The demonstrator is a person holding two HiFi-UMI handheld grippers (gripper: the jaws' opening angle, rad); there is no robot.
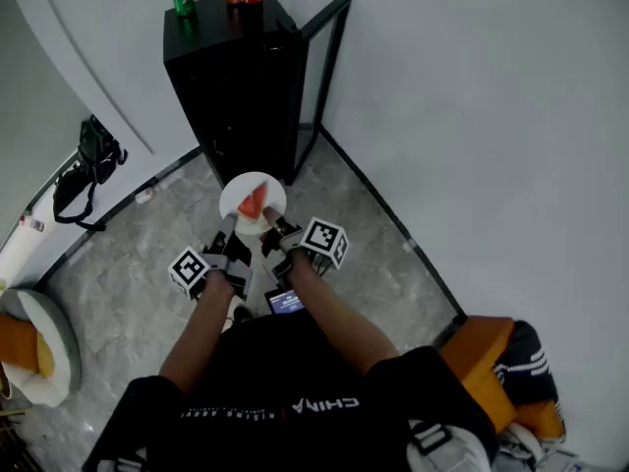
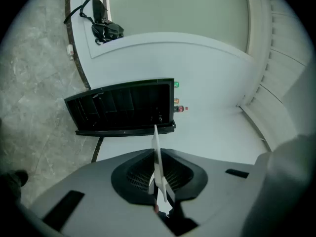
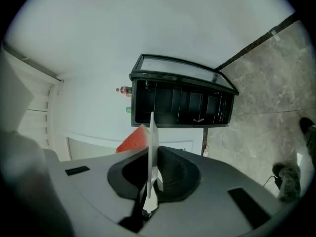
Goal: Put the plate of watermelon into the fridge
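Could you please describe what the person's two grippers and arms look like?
The left gripper and right gripper have light grey jaws with black ribbed pads, and each carries a white cube with black square markers. The person wears a black short-sleeved top with white lettering.

The watermelon point(image 1: 253, 204) lies on the plate point(image 1: 233, 196), before the fridge point(image 1: 231, 77)

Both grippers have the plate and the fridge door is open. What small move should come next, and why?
Probably carry the plate forward, kept level, toward the fridge's open front. The left gripper and right gripper are both shut on its rim, the watermelon slice lies loose on top, the door stands open, and the plate is not yet inside.
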